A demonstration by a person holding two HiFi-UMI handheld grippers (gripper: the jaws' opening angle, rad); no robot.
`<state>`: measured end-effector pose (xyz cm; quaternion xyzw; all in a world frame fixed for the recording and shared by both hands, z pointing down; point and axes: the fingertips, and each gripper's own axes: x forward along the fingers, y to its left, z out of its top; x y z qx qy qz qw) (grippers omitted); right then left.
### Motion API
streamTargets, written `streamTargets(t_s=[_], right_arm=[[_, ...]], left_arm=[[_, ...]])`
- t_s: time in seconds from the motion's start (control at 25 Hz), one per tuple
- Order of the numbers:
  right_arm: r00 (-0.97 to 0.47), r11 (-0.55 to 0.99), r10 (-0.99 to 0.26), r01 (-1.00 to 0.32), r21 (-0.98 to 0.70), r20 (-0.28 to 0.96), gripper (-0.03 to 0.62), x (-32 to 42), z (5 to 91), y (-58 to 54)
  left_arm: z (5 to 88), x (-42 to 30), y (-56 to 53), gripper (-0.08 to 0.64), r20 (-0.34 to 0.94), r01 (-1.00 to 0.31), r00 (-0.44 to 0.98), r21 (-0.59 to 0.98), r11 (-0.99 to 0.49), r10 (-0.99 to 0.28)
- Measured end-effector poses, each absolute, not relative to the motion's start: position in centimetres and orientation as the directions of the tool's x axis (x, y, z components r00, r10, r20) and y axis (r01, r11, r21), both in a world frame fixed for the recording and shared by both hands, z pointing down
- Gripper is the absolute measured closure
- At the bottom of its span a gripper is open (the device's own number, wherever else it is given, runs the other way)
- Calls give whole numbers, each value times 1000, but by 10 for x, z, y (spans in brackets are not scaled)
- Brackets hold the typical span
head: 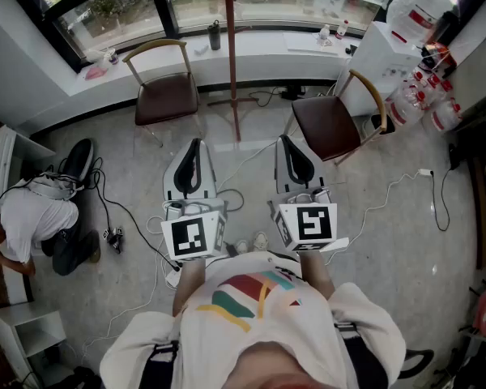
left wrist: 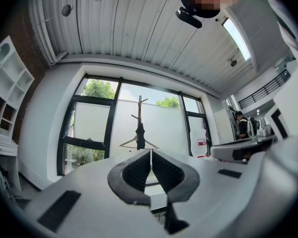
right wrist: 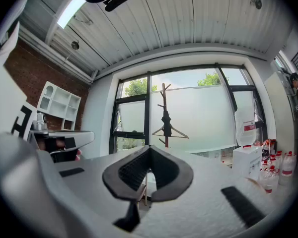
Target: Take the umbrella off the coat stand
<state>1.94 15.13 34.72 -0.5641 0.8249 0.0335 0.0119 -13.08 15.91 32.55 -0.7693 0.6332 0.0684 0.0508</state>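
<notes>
— Down below the head camera: left tool [head: 194, 146] and right tool [head: 286, 143] side by side, aimed at the coat stand [head: 234, 63]. Left-hand chair [head: 167, 96] and right-hand chair [head: 332, 124] flank it. Jaws?
— Both pairs pressed together. Stand well ahead, by the window [head: 105, 10].
— Left gripper view?
— Tool closed, nothing in it. Umbrella [left wrist: 140, 133], dark and folded, hangs against the stand's pole, just above a hanger-shaped piece [left wrist: 139, 143]. Well apart from the tips.
— Right gripper view?
— Tool closed too, empty. Umbrella [right wrist: 166, 119] on the stand, far off, against the frosted pane.
</notes>
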Motion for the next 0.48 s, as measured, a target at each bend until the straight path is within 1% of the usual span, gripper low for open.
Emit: streamTargets(t_s=[0.36, 0.48], right_arm=[[-371, 368, -928, -928, 60, -45, 592, 19, 347, 150], [-372, 371, -926, -928, 36, -59, 594, 23, 347, 150]], left_arm=[[330, -131, 154, 552, -171, -981, 188, 6, -192, -967], [330, -126, 153, 552, -164, -982, 188, 3, -191, -968]])
